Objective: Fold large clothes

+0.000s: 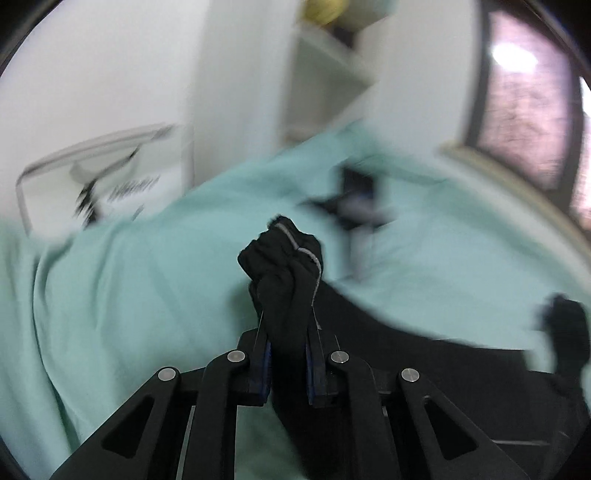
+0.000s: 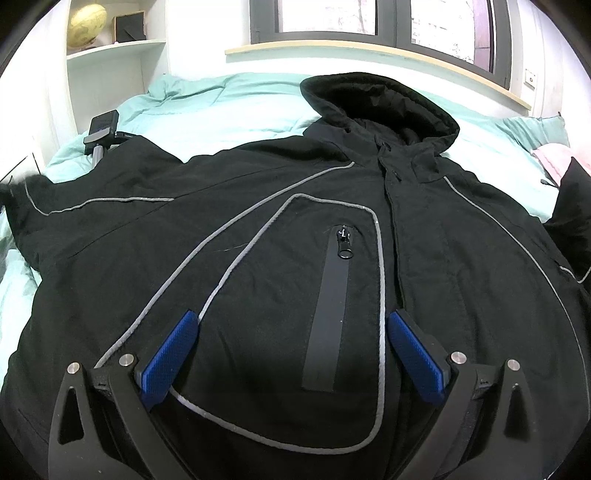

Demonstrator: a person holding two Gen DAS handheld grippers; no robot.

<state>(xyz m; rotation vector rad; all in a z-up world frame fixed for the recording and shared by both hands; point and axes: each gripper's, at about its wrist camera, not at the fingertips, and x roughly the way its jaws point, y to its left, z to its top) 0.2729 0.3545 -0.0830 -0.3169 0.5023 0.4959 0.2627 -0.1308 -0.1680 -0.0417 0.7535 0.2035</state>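
Currently listed, one black hooded jacket (image 2: 295, 206), grey piping, chest zip pocket (image 2: 334, 306), lying front up and spread across a bed (image 2: 221, 107) with mint-green bedding; hood at the far end toward the window (image 2: 369, 18).

Left gripper (image 1: 288, 325): jaws clenched on a bunched end of black fabric with grey piping, probably the sleeve cuff at the jacket's left side; view blurred.

Right gripper (image 2: 291, 332): jaws released and spread wide, poised above the chest pocket, gripping nothing.

Other items: dark device on a stand (image 2: 101, 129), far left on the bedding; globe (image 2: 86, 20) on a shelf (image 2: 114, 48).

Step in hand, by judgement: first sleeve fold. Next move calls for carrying the gripped sleeve inward across the chest and laying it flat.
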